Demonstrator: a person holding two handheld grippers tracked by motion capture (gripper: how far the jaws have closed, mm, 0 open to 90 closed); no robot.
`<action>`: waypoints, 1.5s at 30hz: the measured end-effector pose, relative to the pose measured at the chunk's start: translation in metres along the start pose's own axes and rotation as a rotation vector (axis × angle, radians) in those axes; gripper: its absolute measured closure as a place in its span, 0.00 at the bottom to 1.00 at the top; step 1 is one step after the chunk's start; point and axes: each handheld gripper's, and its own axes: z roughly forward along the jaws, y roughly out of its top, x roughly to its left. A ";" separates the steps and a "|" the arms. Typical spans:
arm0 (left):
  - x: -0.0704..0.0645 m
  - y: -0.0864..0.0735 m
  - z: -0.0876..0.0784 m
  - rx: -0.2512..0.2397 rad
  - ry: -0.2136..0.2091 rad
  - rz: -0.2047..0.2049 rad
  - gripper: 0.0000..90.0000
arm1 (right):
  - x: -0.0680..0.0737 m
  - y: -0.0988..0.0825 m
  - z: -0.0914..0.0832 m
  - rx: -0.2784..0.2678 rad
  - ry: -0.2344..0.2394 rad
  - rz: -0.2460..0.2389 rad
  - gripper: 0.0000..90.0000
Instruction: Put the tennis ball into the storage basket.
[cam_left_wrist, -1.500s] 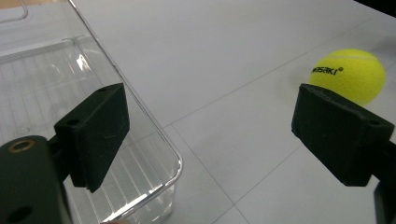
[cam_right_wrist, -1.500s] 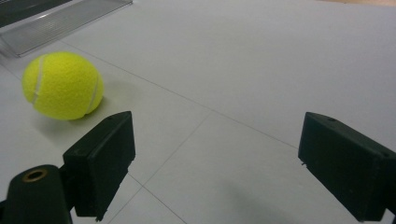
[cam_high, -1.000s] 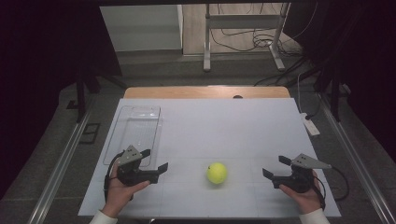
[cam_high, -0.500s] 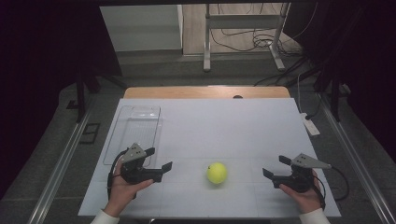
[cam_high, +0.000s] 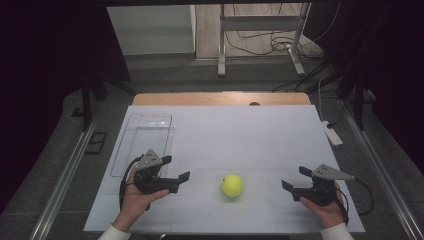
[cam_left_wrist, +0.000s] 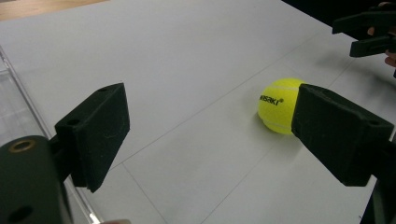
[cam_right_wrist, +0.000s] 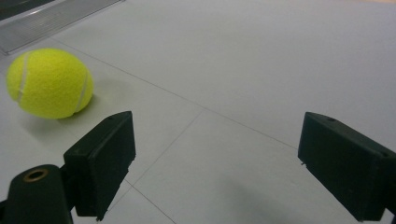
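I hold my left tool (cam_high: 177, 169) low over the white surface (cam_high: 240, 135), its two black jaws standing apart with nothing between them. The fuzzy yellow tennis ball (cam_high: 232, 185) lies on the surface just ahead of this tool and a little to the side of its line; in the left gripper view the yellow ball (cam_left_wrist: 279, 106) sits past the tip of the jaw on that view's right, partly hidden behind it, and not touching it. Black lettering shows on the ball's side there. Just behind and beside my left tool lies a clear plastic rectangular tray (cam_high: 145, 140), flat on the surface.

My right tool (cam_high: 294, 178) rests well apart from the ball on its other side, jaws pointing toward it and also spread wide with only bare surface between them. In the right gripper view the ball (cam_right_wrist: 49, 84) lies ahead and off toward the jaw on that view's left, clear of both jaws. From my left tool, the right tool's jaws (cam_left_wrist: 366, 32) show farther off beyond the ball.
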 end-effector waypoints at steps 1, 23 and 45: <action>-0.001 0.000 0.000 0.002 -0.001 0.002 0.14 | 0.000 0.000 0.000 0.000 0.000 0.000 0.12; -0.011 0.017 0.013 0.027 -0.033 0.028 0.14 | -0.002 -0.001 0.001 0.005 -0.006 0.000 0.12; -0.018 0.025 0.027 0.049 -0.066 0.044 0.14 | -0.002 -0.001 0.001 0.000 -0.003 0.001 0.12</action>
